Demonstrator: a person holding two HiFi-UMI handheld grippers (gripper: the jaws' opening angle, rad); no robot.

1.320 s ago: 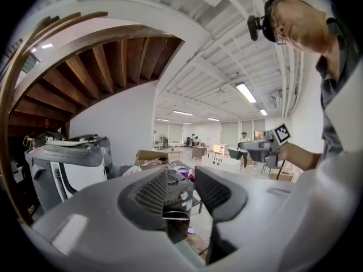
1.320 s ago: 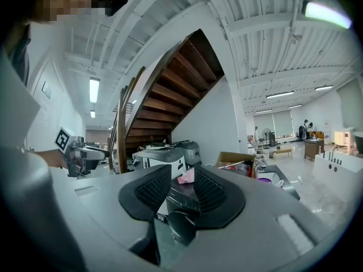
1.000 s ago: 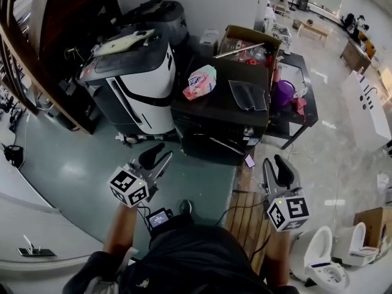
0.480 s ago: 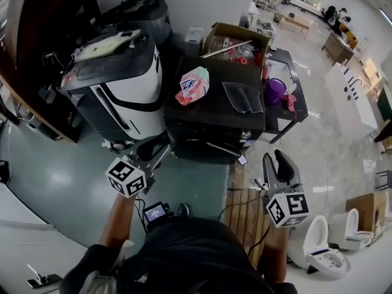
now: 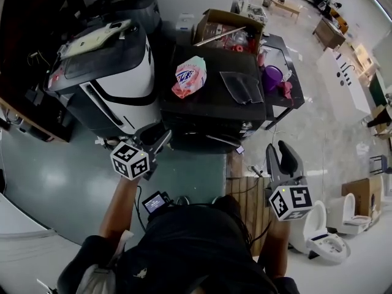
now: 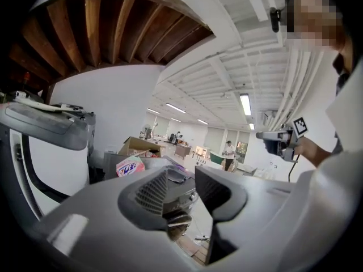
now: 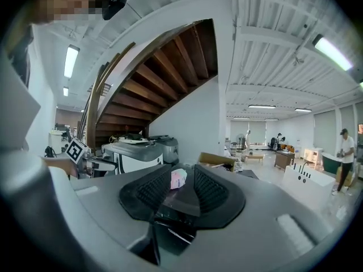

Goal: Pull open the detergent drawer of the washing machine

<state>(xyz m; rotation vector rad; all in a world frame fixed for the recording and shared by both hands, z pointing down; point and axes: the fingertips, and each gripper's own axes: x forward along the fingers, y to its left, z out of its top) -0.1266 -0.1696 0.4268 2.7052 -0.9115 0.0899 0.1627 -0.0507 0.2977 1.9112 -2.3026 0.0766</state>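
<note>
The black washing machine [image 5: 214, 106] stands ahead of me with a pink detergent bag [image 5: 188, 77] on its top. Its dark front panel [image 5: 211, 141] carries a round knob [image 5: 245, 130]; I cannot make out the drawer's outline. My left gripper [image 5: 158, 141] is shut with nothing in it, close to the panel's left corner and not touching it. In the left gripper view the panel [image 6: 180, 200] shows between the pads. My right gripper [image 5: 282, 157] hangs shut and empty to the right of the machine, above the floor.
A white-and-black appliance [image 5: 116, 84] stands against the machine's left side. Behind are a cardboard box [image 5: 229, 29] and a low black table [image 5: 294, 103] with a purple bucket [image 5: 272, 77]. A wooden pallet [image 5: 248, 201] and white toilets [image 5: 324, 241] lie at the right.
My left gripper has moved forward and down toward the machine's front left corner. The right gripper has shifted a little forward. Both jaws stay as they were.
</note>
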